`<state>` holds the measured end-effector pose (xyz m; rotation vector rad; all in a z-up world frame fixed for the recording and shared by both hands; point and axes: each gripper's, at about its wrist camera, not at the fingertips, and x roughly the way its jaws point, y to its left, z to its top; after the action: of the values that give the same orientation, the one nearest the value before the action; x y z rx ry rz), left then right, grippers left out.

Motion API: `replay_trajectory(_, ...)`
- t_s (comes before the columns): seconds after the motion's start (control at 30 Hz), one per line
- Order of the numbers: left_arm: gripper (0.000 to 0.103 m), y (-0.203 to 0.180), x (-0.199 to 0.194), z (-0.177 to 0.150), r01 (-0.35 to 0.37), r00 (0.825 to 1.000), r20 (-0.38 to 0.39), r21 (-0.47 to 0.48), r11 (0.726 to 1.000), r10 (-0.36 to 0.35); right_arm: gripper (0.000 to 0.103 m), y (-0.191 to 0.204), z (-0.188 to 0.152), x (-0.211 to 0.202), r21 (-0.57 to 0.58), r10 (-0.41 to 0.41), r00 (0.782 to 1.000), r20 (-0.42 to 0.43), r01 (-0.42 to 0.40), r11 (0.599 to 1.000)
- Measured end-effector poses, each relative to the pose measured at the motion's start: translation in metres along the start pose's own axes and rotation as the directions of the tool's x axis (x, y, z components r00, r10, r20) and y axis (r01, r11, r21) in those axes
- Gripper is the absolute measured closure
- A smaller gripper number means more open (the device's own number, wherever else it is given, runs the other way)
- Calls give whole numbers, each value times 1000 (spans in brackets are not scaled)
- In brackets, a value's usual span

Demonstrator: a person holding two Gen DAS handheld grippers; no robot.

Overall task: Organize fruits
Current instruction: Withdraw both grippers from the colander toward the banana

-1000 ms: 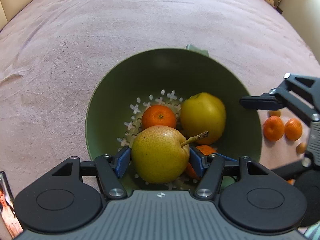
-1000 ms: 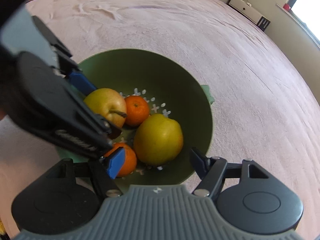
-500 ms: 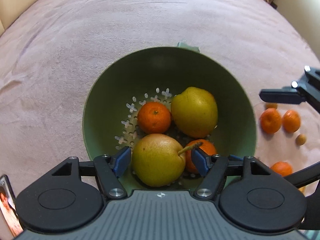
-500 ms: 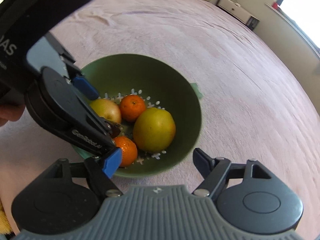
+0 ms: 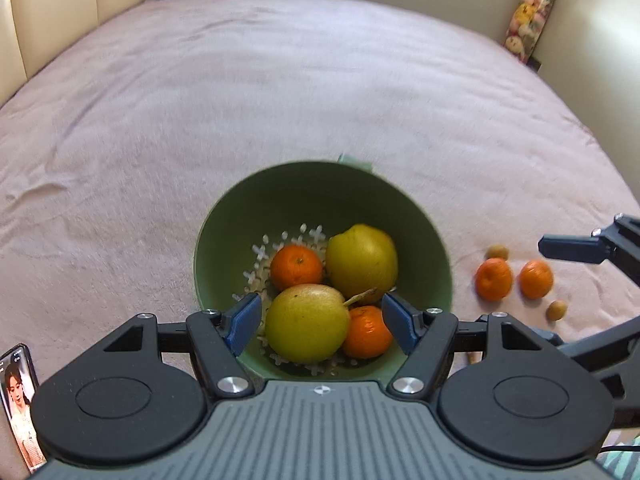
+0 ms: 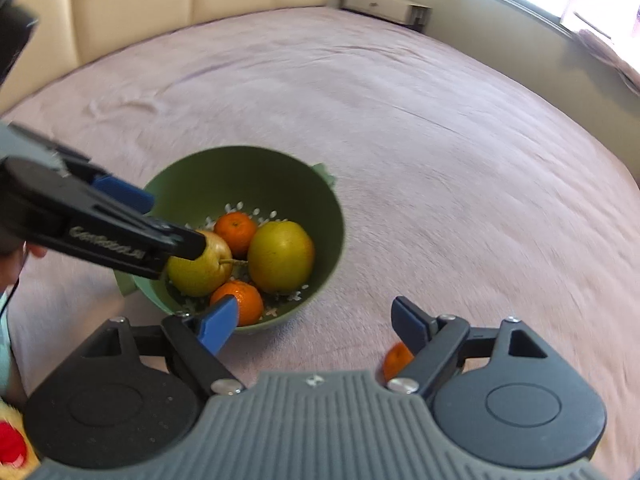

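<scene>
From the left wrist camera, the left gripper (image 5: pixel 322 320) hangs above the near rim of the green bowl (image 5: pixel 240 216), its blue pads spread wide with nothing between them. In the bowl sit a pear (image 5: pixel 306 324) with its stem pointing right, a large yellow-green fruit (image 5: pixel 362 262) behind it, and two tangerines (image 5: pixel 296 266), one at the back and one at the near right, packed touching one another so they rest in the bowl's bottom. On the pink bedspread (image 5: pixel 200 100) to the right of the bowl lie two loose tangerines (image 5: pixel 494 279) and two small brownish fruits (image 5: pixel 556 310), not yet gathered. A phone (image 5: pixel 18 408) stands at the lower left edge of the view.

From the right wrist camera, the right gripper (image 6: pixel 316 322) is wide open and empty, held low over the bedspread (image 6: pixel 440 140) just beside the bowl (image 6: pixel 248 168). One tangerine (image 6: pixel 396 360) peeks out beside its right finger, so this gripper seems placed to take the loose fruit next. The left gripper (image 6: pixel 172 228) reaches over the bowl's left side, just above the pear (image 6: pixel 196 272).
</scene>
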<state>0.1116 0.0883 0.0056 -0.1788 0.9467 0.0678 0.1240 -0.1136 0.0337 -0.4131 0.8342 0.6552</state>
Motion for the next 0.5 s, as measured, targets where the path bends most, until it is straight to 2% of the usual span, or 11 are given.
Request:
replay_trajectory(0.27,22,-24,-31,-17,71,996,59,34,997,-73,20,-13,-33,-33,243,-85,996,-3,84,967)
replay_trajectory(0.4,22,-45,-36,-27,104,993,50,84,991,-108,20,-15,-57,-46,337,-123,992,-21,123,934)
replay_trajectory(0.5,22,-58,-36,-37,139,990,24,87,986,-142,20,-17,-74,-53,393,-142,989,-36,145,908)
